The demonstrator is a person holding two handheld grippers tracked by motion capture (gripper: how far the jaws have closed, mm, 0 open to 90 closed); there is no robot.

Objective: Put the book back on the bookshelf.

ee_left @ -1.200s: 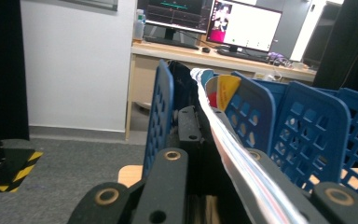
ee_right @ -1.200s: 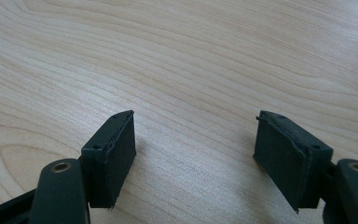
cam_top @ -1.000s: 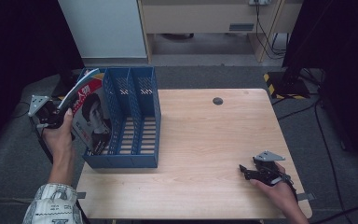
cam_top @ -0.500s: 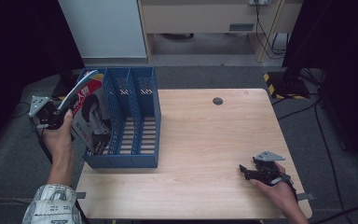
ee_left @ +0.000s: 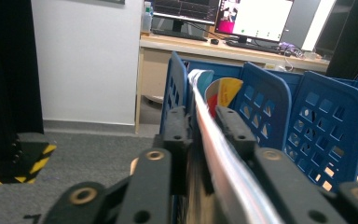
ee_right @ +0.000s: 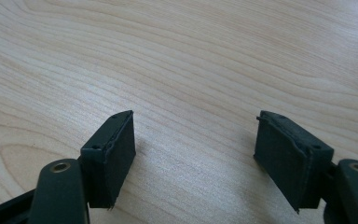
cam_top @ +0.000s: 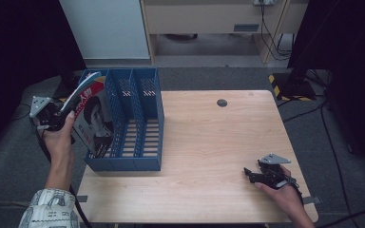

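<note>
Left gripper [ee_left: 204,123] jaws are just loosening around the magazine [cam_top: 91,118], standing upright in the rack's [cam_top: 138,164] left slot; right gripper [cam_top: 261,175] jaws are sitting open.

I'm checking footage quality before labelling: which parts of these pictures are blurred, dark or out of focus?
High view: the table is evenly lit, the room's left and right edges fall into darkness. Left gripper view: the magazine edge between the fingers is smeared, close and out of focus; the blue file rack behind is sharper. Right gripper view: wood grain crisp, soft shadows beside each finger.
</note>
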